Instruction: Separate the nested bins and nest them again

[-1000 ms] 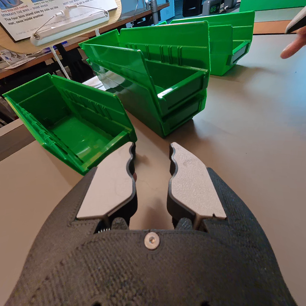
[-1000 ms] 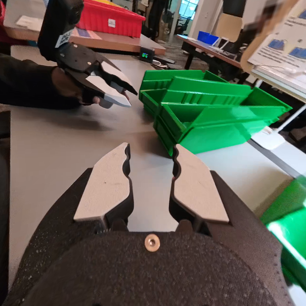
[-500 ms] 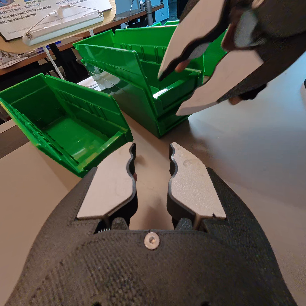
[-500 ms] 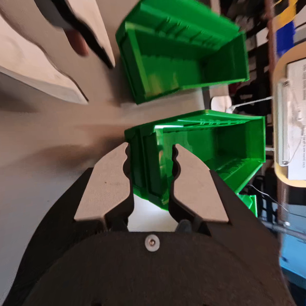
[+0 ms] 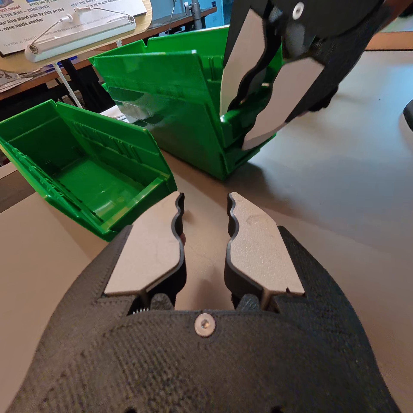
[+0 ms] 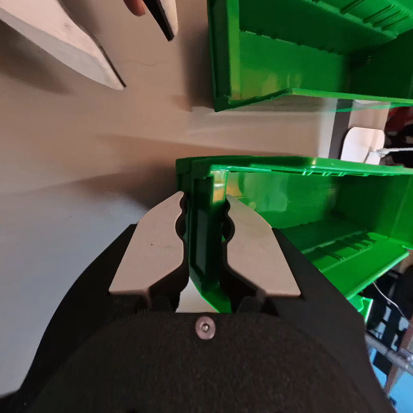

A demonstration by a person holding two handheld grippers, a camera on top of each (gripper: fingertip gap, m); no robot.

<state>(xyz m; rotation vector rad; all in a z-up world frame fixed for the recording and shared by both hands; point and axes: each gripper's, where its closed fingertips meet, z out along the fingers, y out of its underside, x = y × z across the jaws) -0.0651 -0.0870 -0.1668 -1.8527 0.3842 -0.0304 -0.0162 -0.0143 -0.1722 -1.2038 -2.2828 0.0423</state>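
Lift top bin (image 6: 201, 234) straight up by front lip, right claw (image 6: 204, 202) clamped there, stack (image 5: 190, 134) mid-surface (image 5: 335, 201) beside loose bin (image 5: 89, 178), left claw (image 5: 205, 201) wide, free for pinning lower bin.

— What colour are the bins?
— Bright green: the single bin (image 5: 89, 176) and the nested stack (image 5: 178, 116).
— The grippers?
— Left gripper (image 5: 205, 210): black ribbed body, grey plates. The table (image 5: 324, 190) is beige-grey.
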